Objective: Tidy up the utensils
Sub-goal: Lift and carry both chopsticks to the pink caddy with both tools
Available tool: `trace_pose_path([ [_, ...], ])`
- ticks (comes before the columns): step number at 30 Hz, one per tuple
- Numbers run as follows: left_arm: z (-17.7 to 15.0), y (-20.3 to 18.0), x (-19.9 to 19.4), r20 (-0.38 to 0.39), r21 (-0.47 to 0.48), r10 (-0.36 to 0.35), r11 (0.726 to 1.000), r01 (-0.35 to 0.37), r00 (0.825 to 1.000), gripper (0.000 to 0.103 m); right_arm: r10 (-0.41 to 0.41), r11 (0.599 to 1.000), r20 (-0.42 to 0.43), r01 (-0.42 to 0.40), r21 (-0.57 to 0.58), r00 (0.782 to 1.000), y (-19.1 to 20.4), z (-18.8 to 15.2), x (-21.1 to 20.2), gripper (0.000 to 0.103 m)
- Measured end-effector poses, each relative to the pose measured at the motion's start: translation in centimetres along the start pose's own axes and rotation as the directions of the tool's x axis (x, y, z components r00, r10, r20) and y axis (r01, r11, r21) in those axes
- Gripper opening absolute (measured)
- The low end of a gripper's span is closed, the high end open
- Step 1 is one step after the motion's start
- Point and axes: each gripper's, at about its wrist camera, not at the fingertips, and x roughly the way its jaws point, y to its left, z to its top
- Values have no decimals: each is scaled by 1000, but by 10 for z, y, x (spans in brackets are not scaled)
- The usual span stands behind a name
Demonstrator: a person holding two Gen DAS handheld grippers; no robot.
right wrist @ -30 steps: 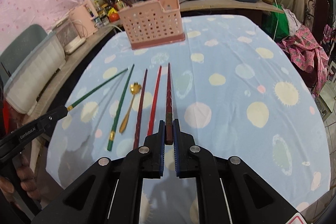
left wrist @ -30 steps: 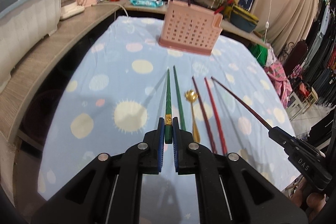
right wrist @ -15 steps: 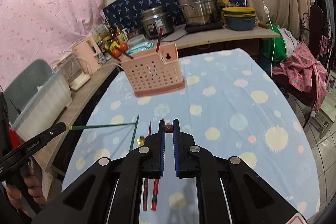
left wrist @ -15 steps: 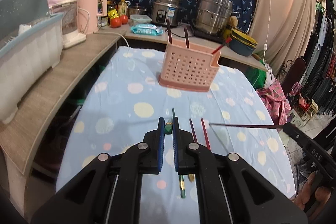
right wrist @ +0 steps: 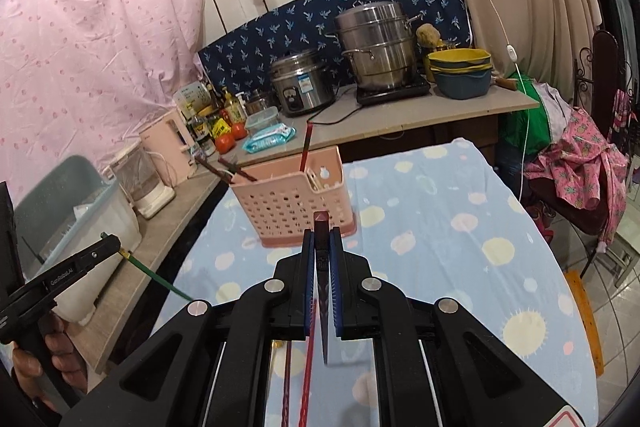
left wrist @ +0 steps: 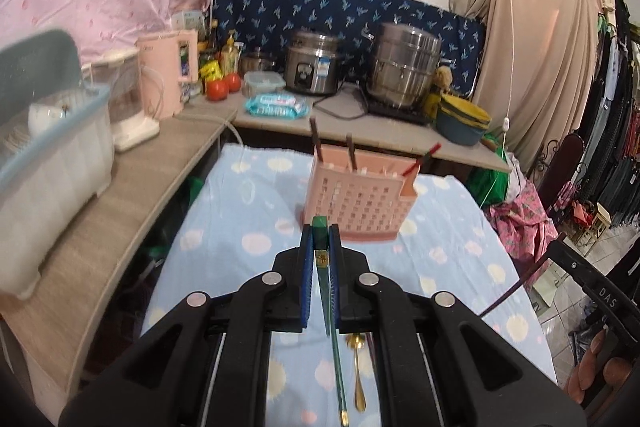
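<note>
The left gripper (left wrist: 321, 239) clamps a green chopstick (left wrist: 320, 227); the right gripper (right wrist: 321, 241) clamps a dark one (right wrist: 321, 223). A few chopsticks already stand in the pink basket (left wrist: 356, 203). A spoon (left wrist: 357, 367) and seemingly three chopsticks remain on the table.

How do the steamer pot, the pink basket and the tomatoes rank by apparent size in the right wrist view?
1. Pink basket, nearest the camera, so its lead is unsure.
2. Steamer pot, only slightly smaller.
3. Tomatoes, clearly smallest.
</note>
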Motion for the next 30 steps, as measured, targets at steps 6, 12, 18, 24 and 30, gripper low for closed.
trace_pose_path([
  [6, 39, -8, -1, 68, 16, -19, 1000, 18, 997, 7, 34, 999, 45, -35, 22, 998, -1, 32, 5, 8],
  [12, 86, -18, 4, 144, 20, -43, 999, 41, 989, 7, 70, 996, 116, -75, 38, 991, 5, 75, 11, 8],
  [18, 133, -35, 15, 229, 38, -68, 997, 61, 971, 7, 110, 990, 186, -123, 63, 976, 12, 124, 30, 8],
  [24, 166, -42, 43, 265, 45, -56, 998, 46, 963, 7, 118, 989, 217, -134, 61, 969, 22, 161, 65, 8],
  [30, 172, -35, 76, 242, 40, -23, 999, 14, 970, 7, 113, 990, 233, -129, 54, 966, 33, 183, 99, 8],
])
